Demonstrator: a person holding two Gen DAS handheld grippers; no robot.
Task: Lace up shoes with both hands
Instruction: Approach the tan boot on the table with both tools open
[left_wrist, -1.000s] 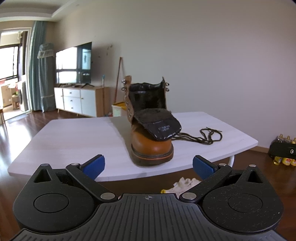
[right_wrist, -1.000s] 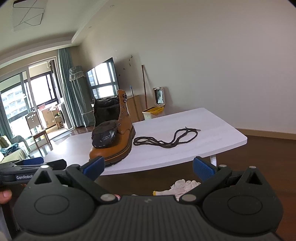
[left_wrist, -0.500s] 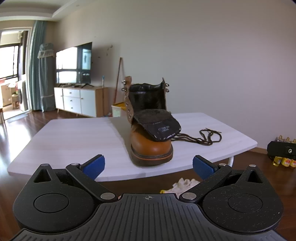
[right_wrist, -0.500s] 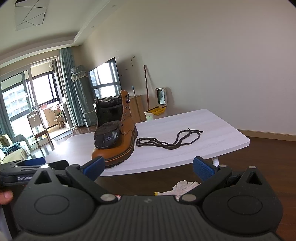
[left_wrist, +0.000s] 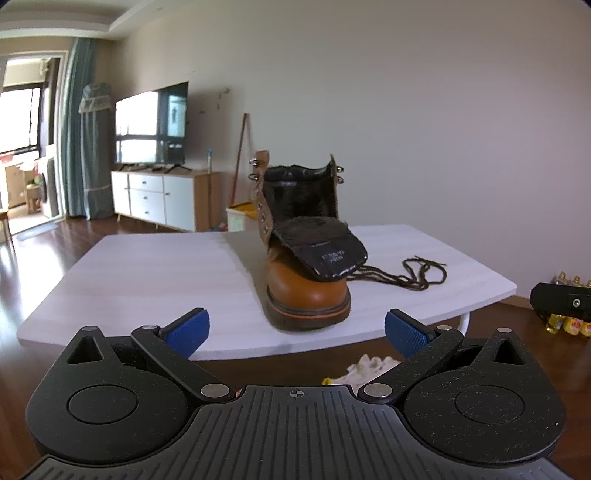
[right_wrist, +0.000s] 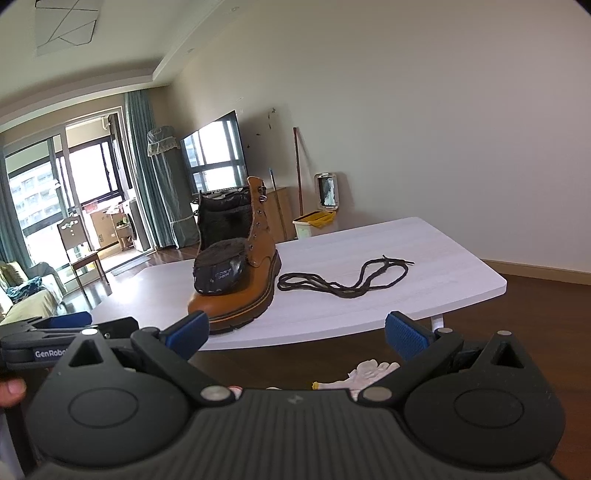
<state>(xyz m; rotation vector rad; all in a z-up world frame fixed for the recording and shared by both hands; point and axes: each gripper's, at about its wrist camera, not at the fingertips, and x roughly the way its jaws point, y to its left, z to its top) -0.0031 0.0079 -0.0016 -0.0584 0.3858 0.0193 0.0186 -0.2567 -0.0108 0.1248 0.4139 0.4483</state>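
On the white surface (left_wrist: 147, 273), a stiff brown boot (left_wrist: 306, 291) stands beside its limp lace (right_wrist: 343, 284) (pinch an end); each hand-held gripper (left_wrist: 297, 328) (right_wrist: 297, 328) gapes wide, empty.

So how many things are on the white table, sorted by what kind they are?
Boots: 1, the brown boot
Laces: 1, the dark shoelace, lying loose beside the boot
Total: 2 on the table
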